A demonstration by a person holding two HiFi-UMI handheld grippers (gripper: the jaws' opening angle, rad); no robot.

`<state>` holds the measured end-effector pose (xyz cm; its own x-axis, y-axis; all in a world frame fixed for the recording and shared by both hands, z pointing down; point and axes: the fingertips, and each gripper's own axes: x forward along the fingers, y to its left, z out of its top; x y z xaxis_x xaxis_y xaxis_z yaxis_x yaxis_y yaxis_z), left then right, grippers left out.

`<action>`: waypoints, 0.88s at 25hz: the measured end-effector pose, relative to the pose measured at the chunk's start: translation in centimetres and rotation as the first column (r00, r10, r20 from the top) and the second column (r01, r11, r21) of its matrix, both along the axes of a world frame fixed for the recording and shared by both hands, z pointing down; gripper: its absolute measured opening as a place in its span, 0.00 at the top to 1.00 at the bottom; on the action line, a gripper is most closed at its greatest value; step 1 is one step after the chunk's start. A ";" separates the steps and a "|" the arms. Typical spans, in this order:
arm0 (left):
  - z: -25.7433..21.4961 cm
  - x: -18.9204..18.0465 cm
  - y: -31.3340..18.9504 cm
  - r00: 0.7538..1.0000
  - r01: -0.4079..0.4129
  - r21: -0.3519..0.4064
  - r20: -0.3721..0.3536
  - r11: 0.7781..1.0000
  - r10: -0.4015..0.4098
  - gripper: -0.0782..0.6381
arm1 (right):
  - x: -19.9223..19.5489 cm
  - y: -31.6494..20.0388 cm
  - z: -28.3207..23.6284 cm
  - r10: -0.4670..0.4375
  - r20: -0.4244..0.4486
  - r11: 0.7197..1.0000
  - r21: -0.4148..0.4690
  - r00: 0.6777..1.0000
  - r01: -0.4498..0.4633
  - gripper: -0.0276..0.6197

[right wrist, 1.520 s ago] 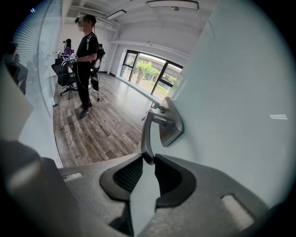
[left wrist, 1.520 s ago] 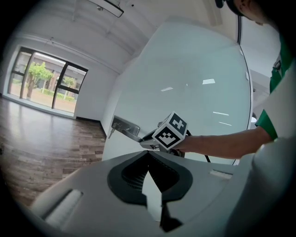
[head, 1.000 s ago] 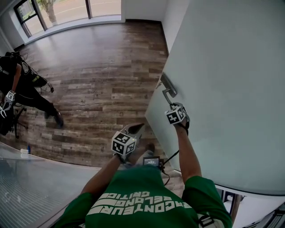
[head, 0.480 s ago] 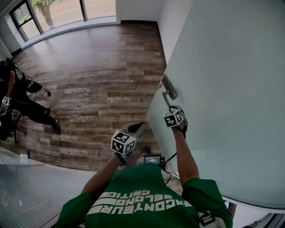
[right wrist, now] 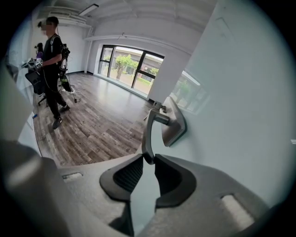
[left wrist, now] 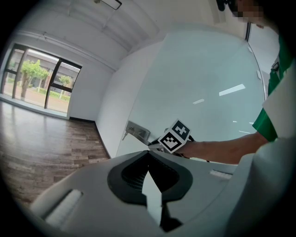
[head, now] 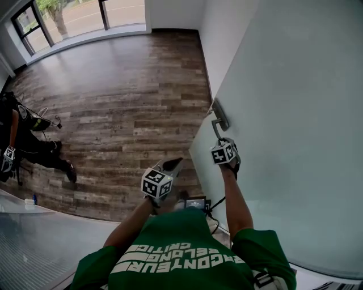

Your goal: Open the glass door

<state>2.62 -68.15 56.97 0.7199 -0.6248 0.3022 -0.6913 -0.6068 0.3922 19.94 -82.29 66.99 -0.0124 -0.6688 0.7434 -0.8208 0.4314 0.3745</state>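
The frosted glass door (head: 283, 113) fills the right side of the head view. Its metal lever handle (head: 216, 122) hangs downward from a plate near the door's edge. My right gripper (head: 219, 139) is shut on the lower end of that handle (right wrist: 152, 121), with the lever pinched between the jaw tips of the right gripper (right wrist: 149, 159). My left gripper (head: 172, 165) is held free in the air to the left of the door, over the floor. In its own view the left gripper (left wrist: 148, 152) is shut on nothing, its tips touching. The handle (left wrist: 137, 133) shows beyond it.
Wood-plank floor (head: 125, 102) stretches left of the door to tall windows (head: 85, 14). A person in black (head: 22, 147) stands by a chair at the far left. A white wall (head: 218, 34) adjoins the door. A ribbed glass panel (head: 34, 238) lies at lower left.
My right gripper has stayed shut on the handle and shifted slightly with it. The person in black has moved toward the left edge. The left gripper has barely moved.
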 end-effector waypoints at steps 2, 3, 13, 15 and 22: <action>0.0 0.2 -0.7 1.000 0.004 0.003 0.000 1.000 -0.004 0.87 | 0.8 -0.5 0.1 0.011 0.002 1.000 -0.001 1.000 -0.011 0.86; 0.0 0.4 -1.0 1.000 0.005 0.004 0.000 1.000 -0.005 0.87 | 1.1 -0.8 0.1 0.017 0.002 1.000 -0.001 1.000 -0.017 0.86; 0.1 0.8 -2.1 1.000 -0.006 0.008 0.001 1.000 0.006 0.87 | 3.6 -1.8 0.2 0.068 -0.010 0.998 0.007 0.998 -0.068 0.86; 0.3 1.0 -2.3 1.000 -0.005 0.005 0.003 1.000 0.005 0.87 | 4.4 -2.1 0.2 0.075 -0.017 0.997 0.010 0.997 -0.075 0.86; 0.3 1.1 -2.9 1.000 0.000 -0.002 0.005 1.000 0.000 0.87 | 6.5 -3.0 -0.1 0.098 -0.031 0.995 0.016 0.995 -0.097 0.86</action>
<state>3.72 -71.00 57.27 0.7182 -0.6244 0.3070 -0.6934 -0.6056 0.3904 26.46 -85.27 66.86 0.0770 -0.6761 0.7327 -0.8463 0.3442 0.4066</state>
